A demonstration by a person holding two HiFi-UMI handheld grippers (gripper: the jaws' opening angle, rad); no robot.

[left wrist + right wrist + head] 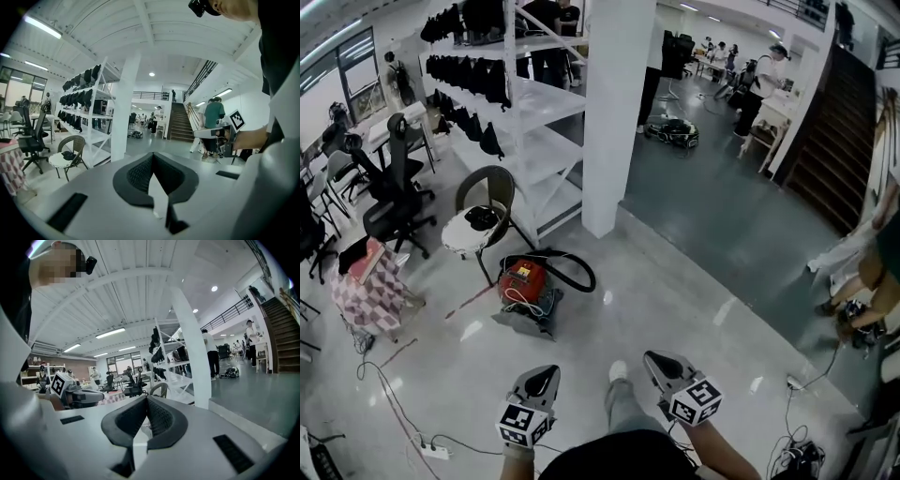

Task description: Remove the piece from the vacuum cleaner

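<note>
The task has not started, as far as the views show. The red canister vacuum cleaner (pixel 523 281) sits on the pale polished floor, far ahead and a little left of the person. Its black ribbed hose (pixel 574 272) curls round its right side, and every part looks still attached. It stands just near of a wicker chair with a round white seat (pixel 483 225), and left of the broad white pillar (pixel 614 112). The left gripper (pixel 544 375) and the right gripper (pixel 658 364) are held low, close to the person's body and well apart from the vacuum cleaner. Neither touches anything. In the left gripper view the dark ribbed jaws meet at their tips with nothing between them. The right gripper view shows the same: jaws together and empty. Neither gripper view shows the vacuum cleaner, only the room beyond. Which piece is meant cannot be told at this range, since hose, lid and cable all read as small shapes. My judgement is that everything remains: walking up to the machine, steadying it, gripping the piece and pulling it free.
</note>
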